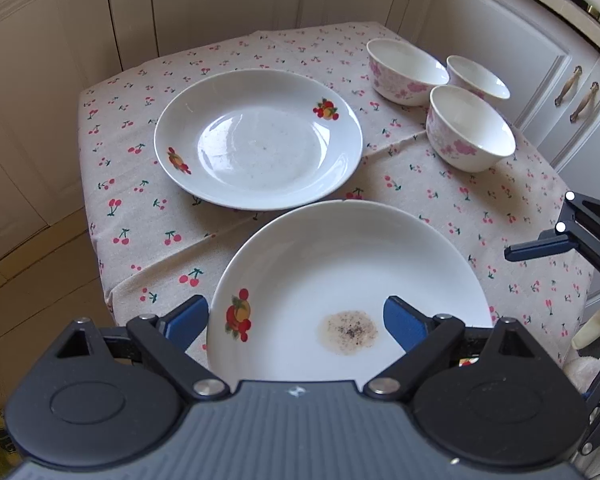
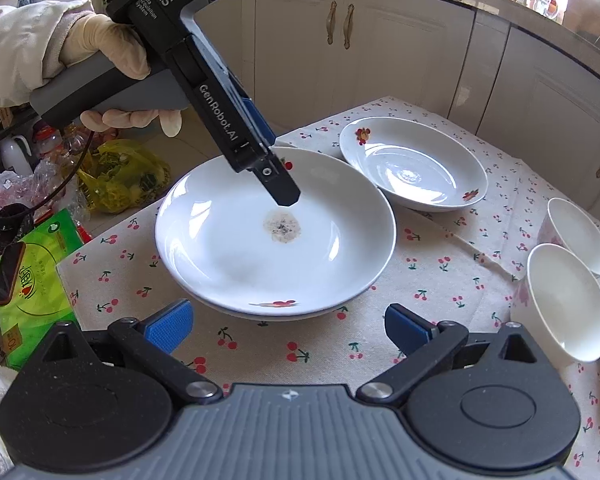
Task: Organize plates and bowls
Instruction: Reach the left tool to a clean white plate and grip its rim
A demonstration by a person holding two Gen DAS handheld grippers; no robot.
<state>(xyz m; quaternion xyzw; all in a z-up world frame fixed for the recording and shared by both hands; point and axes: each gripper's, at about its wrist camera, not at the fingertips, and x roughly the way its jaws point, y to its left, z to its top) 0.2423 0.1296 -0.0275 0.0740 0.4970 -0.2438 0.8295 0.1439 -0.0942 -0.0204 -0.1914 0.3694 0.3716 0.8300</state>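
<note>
A white plate with a brown stain (image 1: 348,280) (image 2: 276,236) sits at the near edge of the cherry-print tablecloth (image 1: 140,200), apparently on top of another plate. My left gripper (image 1: 296,320) is open, its blue pads straddling this plate's near rim; one finger (image 2: 280,184) hangs over the plate in the right wrist view. A second fruit-print plate (image 1: 256,140) (image 2: 414,164) lies farther back. Three pink-flowered bowls (image 1: 470,128) (image 2: 560,304) stand at the right. My right gripper (image 2: 288,328) is open and empty, in front of the stained plate; it also shows in the left wrist view (image 1: 572,232).
Cream cabinets (image 1: 500,40) surround the small table. Bags, a green box (image 2: 36,280) and clutter lie on the floor to the left of the table. The table edge drops off near my left gripper.
</note>
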